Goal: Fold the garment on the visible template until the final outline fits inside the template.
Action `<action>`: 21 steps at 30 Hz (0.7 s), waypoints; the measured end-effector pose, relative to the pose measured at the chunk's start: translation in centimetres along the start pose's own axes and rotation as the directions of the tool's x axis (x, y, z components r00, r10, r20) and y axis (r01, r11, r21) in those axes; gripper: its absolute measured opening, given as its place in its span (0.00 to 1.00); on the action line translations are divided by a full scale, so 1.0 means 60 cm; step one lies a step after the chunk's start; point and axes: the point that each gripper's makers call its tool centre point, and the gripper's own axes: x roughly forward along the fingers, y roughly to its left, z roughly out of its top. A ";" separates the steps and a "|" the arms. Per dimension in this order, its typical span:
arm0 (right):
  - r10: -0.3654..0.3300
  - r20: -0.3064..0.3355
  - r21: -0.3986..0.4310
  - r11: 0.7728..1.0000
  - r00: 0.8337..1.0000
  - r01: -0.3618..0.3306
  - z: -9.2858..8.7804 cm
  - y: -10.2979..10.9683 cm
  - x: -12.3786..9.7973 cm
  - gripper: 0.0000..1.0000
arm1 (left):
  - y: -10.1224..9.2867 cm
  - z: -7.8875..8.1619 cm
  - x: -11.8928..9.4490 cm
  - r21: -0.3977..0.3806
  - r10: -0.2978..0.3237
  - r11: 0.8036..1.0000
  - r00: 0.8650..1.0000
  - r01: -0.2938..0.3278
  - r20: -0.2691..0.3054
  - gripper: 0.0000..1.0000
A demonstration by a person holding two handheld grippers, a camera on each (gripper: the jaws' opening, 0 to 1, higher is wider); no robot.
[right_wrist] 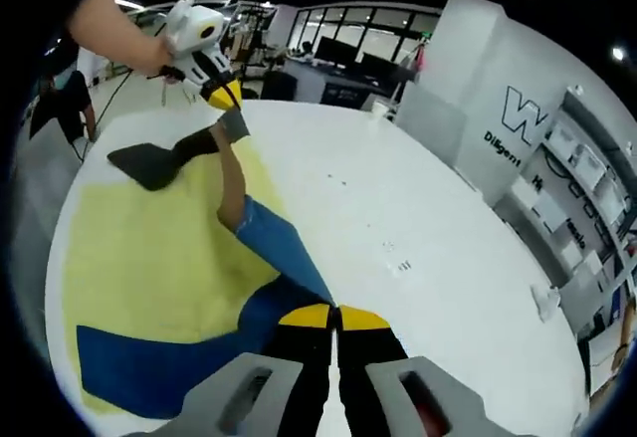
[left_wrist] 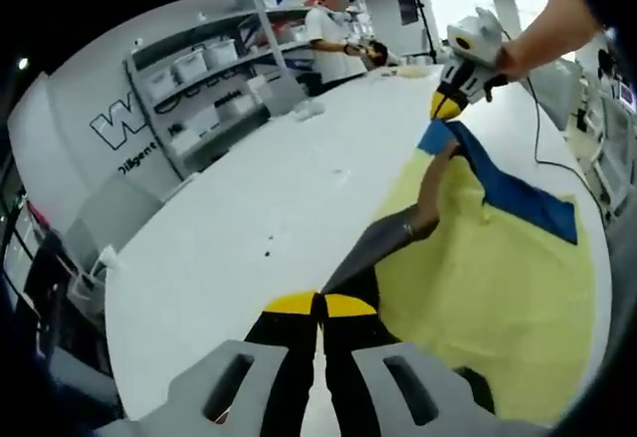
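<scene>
A garment of grey, brown and blue cloth hangs stretched between my two grippers over a yellow template (left_wrist: 498,298) on the white table (left_wrist: 259,208). My left gripper (left_wrist: 320,305) is shut on the garment's grey end (left_wrist: 363,253). From there it runs up through a brown stretch (left_wrist: 430,188) to a blue part (left_wrist: 518,198) that lies across the template. In the right gripper view, my right gripper (right_wrist: 336,316) is shut on the blue cloth (right_wrist: 284,248). Across from it, the left gripper (right_wrist: 225,99) pinches the grey end (right_wrist: 159,163), with the template (right_wrist: 149,248) below.
The right gripper (left_wrist: 448,107) is held by a hand at the template's far end. Shelves with white bins (left_wrist: 214,79) stand beyond the table, and a person (left_wrist: 333,34) works at the far end. A small white object (right_wrist: 545,303) lies near the table's edge.
</scene>
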 end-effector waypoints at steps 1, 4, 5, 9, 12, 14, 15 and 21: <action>0.000 -0.005 0.003 1.000 1.000 0.000 -0.002 -0.002 0.005 0.00 | 0.003 -0.005 0.007 -0.011 -0.002 1.000 1.000 0.002 -0.008 0.01; -0.005 -0.022 0.023 1.000 1.000 0.005 -0.011 -0.009 0.025 0.00 | 0.011 -0.012 0.023 -0.038 -0.007 0.999 1.000 0.006 -0.018 0.01; -0.007 -0.025 0.030 1.000 1.000 0.008 -0.012 -0.011 0.030 0.00 | 0.012 -0.015 0.028 -0.043 -0.009 0.999 1.000 0.008 -0.024 0.01; -0.002 -0.049 0.059 0.998 0.999 0.005 -0.025 -0.014 0.052 0.00 | 0.018 -0.028 0.048 -0.079 -0.021 0.997 0.999 0.017 -0.047 0.01; 0.002 -0.066 0.107 0.994 0.998 0.005 -0.038 -0.017 0.067 0.00 | 0.021 -0.042 0.064 -0.125 -0.032 0.992 0.997 0.024 -0.066 0.01; 0.012 -0.082 0.134 0.991 0.997 -0.001 -0.048 -0.016 0.077 0.00 | 0.021 -0.051 0.074 -0.167 -0.042 0.986 0.996 0.028 -0.078 0.01; 0.015 -0.090 0.143 0.990 0.996 -0.002 -0.053 -0.016 0.082 0.00 | 0.022 -0.055 0.080 -0.187 -0.045 0.982 0.996 0.029 -0.083 0.01; 0.027 -0.126 0.138 0.990 0.992 -0.009 -0.067 -0.015 0.106 0.00 | 0.022 -0.071 0.106 -0.246 -0.061 0.969 0.992 0.032 -0.110 0.01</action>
